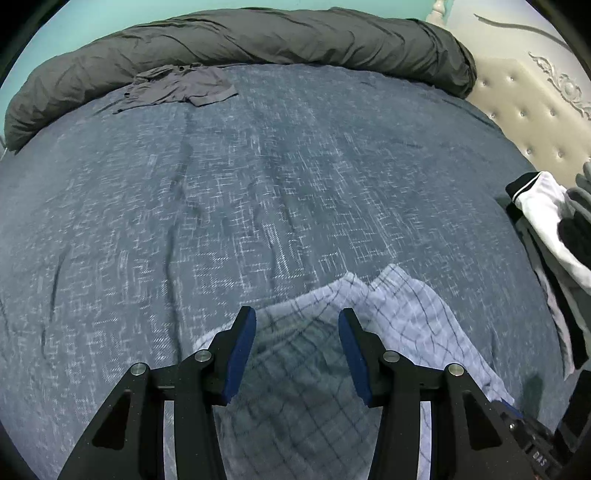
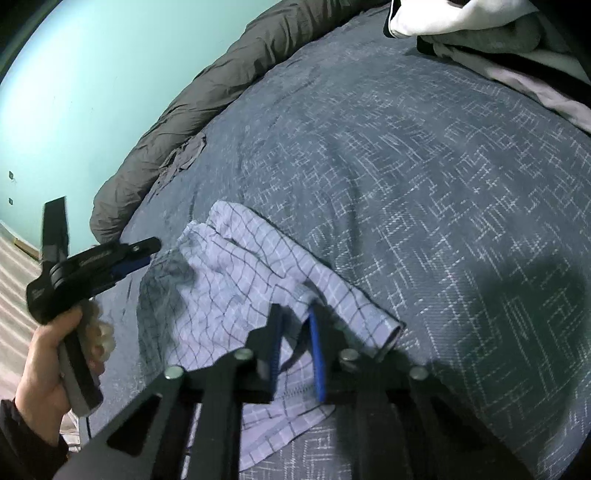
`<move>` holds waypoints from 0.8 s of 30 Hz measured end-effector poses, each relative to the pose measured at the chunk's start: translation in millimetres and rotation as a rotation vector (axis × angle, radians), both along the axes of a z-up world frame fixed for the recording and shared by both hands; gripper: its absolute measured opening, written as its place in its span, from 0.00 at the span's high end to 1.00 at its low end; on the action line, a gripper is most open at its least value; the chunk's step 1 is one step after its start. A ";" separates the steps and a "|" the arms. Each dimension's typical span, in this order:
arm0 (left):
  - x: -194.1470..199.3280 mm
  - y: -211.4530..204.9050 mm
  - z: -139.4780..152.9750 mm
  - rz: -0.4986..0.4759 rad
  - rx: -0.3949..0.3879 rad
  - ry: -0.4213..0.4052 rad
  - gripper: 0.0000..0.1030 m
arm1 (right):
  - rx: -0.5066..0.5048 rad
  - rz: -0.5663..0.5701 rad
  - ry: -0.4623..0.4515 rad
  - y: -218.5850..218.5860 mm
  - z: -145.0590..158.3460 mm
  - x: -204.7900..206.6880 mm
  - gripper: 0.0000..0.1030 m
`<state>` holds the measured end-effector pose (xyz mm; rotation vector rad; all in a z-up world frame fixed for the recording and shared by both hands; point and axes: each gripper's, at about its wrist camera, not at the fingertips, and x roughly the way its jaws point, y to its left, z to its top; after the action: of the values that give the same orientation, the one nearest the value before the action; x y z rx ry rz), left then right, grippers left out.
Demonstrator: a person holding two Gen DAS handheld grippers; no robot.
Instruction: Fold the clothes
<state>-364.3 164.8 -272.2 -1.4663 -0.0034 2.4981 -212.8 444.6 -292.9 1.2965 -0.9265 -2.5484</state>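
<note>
Light blue checked shorts (image 1: 406, 314) (image 2: 236, 273) lie crumpled on the dark blue patterned bedcover (image 1: 258, 184) (image 2: 424, 184). My left gripper (image 1: 297, 317) hovers over the shorts' left part, jaws open, nothing between the blue pads. In the right wrist view that left gripper (image 2: 136, 254) is at the shorts' left edge, held by a hand (image 2: 44, 369). My right gripper (image 2: 295, 312) is at the shorts' near edge, its pads close together with a raised fold of the checked cloth pinched between them.
A rolled dark grey duvet (image 1: 277, 33) (image 2: 207, 96) lines the far side of the bed, with a grey garment (image 1: 181, 86) (image 2: 184, 155) beside it. A pile of white, black and grey clothes (image 1: 546, 210) (image 2: 461, 18) sits at the right. A tufted headboard (image 1: 524, 110) stands behind.
</note>
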 end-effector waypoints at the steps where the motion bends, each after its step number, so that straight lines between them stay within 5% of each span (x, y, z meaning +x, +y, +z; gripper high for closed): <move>1: -2.4 1.6 -1.4 -0.003 -0.001 -0.004 0.51 | 0.003 0.003 0.005 -0.5 0.8 0.4 0.95; 17: -25.0 25.4 -16.2 -0.039 0.015 -0.039 0.52 | -0.013 0.011 0.047 4.5 9.8 6.5 0.99; 24: -29.0 30.5 -21.5 -0.048 0.036 -0.061 0.83 | -0.022 0.010 0.044 6.9 9.0 7.4 0.99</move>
<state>-393.3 195.3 -293.7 -1.5087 -0.0236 2.4020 -205.4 451.5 -283.9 1.2312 -0.9344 -2.5409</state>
